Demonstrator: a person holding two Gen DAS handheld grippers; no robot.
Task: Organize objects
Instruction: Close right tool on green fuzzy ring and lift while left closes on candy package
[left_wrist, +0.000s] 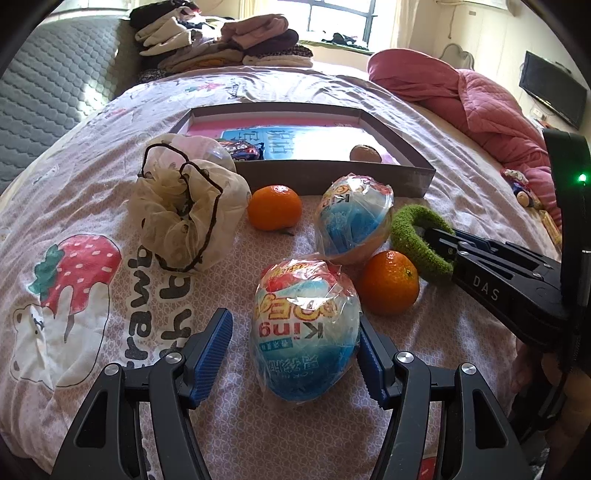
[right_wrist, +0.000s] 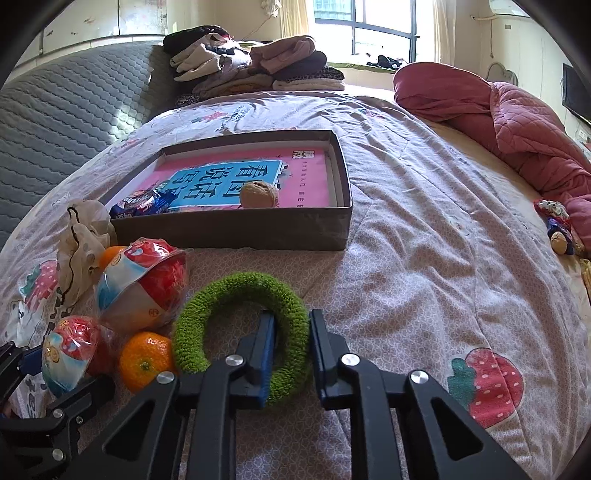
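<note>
My left gripper (left_wrist: 295, 321) stands open around a foil-wrapped toy egg (left_wrist: 306, 354) lying on the bedspread; its blue pads (left_wrist: 212, 354) flank the egg, and the left pad is clear of it. A second wrapped egg (left_wrist: 352, 221) lies just beyond, with one orange (left_wrist: 389, 282) to its right and another orange (left_wrist: 274, 207) to its left. My right gripper (right_wrist: 291, 321) is shut on the near right side of a fuzzy green hair ring (right_wrist: 236, 288), one finger inside the ring and one outside. The brown cardboard box (right_wrist: 229, 229) behind them holds a walnut (right_wrist: 258, 194), a snack packet (right_wrist: 144, 205) and a pink booklet.
A cream gauze scrunchie with dark trim (left_wrist: 184, 206) sits left of the box. Folded clothes (left_wrist: 221, 40) are piled at the far end of the bed, and a red quilt (right_wrist: 498, 118) is bunched at the right. A small doll (right_wrist: 557, 232) lies by the right edge.
</note>
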